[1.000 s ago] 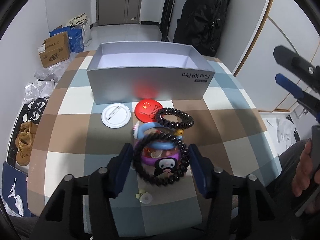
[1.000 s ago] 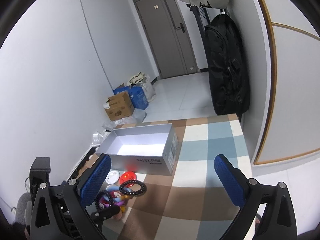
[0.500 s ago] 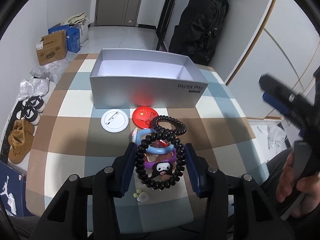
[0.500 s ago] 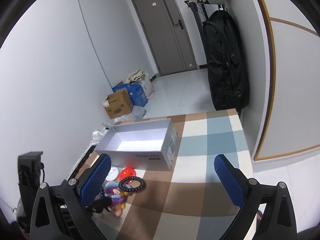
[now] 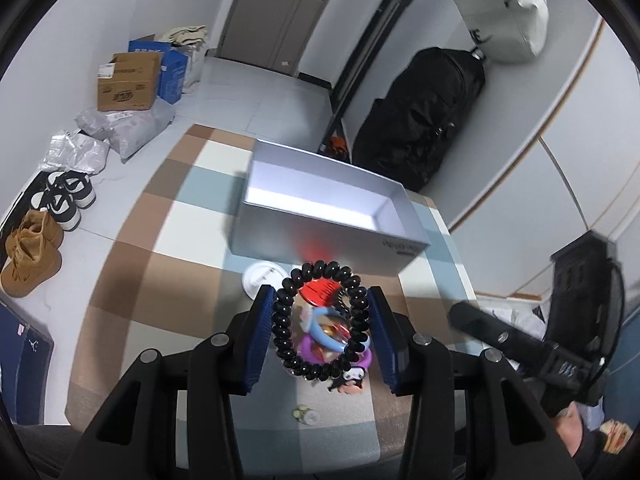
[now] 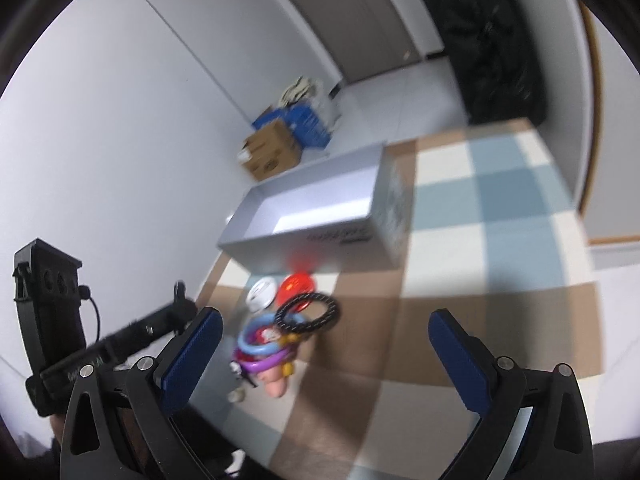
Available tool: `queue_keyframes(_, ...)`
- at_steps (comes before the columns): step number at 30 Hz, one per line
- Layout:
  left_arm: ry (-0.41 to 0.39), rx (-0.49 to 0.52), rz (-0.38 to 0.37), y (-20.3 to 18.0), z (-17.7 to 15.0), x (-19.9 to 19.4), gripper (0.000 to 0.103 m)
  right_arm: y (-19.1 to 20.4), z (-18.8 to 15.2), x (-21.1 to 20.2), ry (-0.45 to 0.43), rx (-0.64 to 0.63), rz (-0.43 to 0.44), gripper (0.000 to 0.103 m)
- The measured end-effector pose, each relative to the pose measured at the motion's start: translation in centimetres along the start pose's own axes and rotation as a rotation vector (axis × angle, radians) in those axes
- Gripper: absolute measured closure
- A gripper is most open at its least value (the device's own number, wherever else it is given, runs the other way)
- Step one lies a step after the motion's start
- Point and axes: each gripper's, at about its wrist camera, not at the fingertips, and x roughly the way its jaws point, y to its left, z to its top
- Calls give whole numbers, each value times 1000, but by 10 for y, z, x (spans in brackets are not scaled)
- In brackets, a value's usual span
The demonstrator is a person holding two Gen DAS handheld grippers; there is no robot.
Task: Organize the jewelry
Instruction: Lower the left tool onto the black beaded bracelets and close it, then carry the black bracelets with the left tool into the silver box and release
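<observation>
Two blue pads of the left gripper (image 5: 320, 330) clamp a black coil bracelet (image 5: 320, 318), its long axis running near-to-far toward the grey box (image 5: 320, 236); the right gripper (image 6: 320, 356) gapes wide, holding nothing.

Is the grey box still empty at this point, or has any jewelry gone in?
Empty as far as visible: the grey box shows only bare floor inside. The left gripper holds a black coil band short of it.

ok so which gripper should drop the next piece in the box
Left. The left gripper is already shut on a black coil band, lifted above the pile, with the open grey box straight ahead. The right gripper is open and holds nothing.
</observation>
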Motion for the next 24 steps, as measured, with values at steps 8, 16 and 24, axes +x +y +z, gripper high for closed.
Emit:
queue_keyframes(8,16,-66,-8,20,8,3,64,19,2,41,116,-67,-39,13)
queue_keyframes(16,24,-123,-40,33,14,4,64,34,0,71,187,-156,-153,27)
queue_keyframes(24,26,-130,-58,33,17,6,64,32,8,76,209,-119,-173,53)
